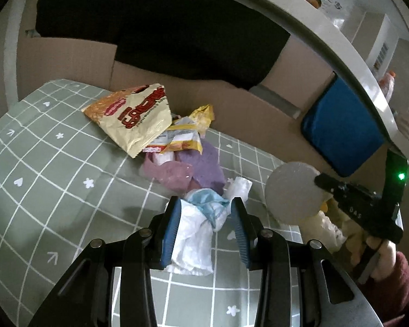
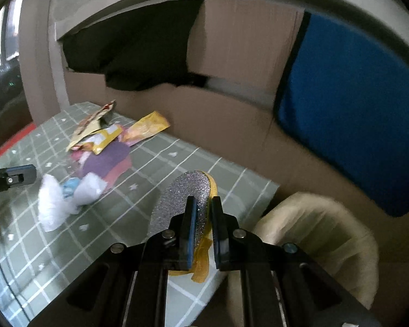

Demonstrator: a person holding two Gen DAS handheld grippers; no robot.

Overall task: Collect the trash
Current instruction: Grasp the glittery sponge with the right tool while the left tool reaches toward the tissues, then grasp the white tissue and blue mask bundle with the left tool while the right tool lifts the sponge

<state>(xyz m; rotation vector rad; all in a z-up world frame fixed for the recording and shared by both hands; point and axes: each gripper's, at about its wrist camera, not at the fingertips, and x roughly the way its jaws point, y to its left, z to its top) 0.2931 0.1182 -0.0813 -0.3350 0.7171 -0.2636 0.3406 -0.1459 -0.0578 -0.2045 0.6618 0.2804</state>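
- My left gripper (image 1: 205, 212) stands with jaws apart on either side of a crumpled white wrapper (image 1: 196, 234) with a pale blue patch; the wrapper lies on the desk (image 1: 41, 163) between the pads, and I cannot tell that either pad presses it.
- Handling, as I judge it: thin film or tissue, very light, soft, easily crushed without harm. It should take a pinch across its bunched middle, where the folds give the pads bulk; a loose edge would likely slide out.
- My right gripper (image 2: 203, 218) has its jaws nearly closed on a silver glitter disc (image 2: 182, 201) backed with yellow paper (image 2: 201, 261). The disc looks stiff and flat, held edge-on near its rim, over the desk edge beside a cream-lined bin (image 2: 327, 234).
- Further trash: a cream snack bag (image 1: 131, 120), yellow wrappers (image 1: 185, 133) and purple and pink scraps (image 1: 193, 169), heaped together beyond the white wrapper. All appear light and crinkly; the foil bag is probably slippery.
- Surface: a green cloth with white grid lines and small printed shapes covers the desk, smooth enough that light pieces may skid when nudged.
- Room: cardboard panels (image 1: 231, 103) stand behind the desk, with dark cloth (image 1: 155, 32) above and a blue cushion (image 2: 354, 103) to the right.
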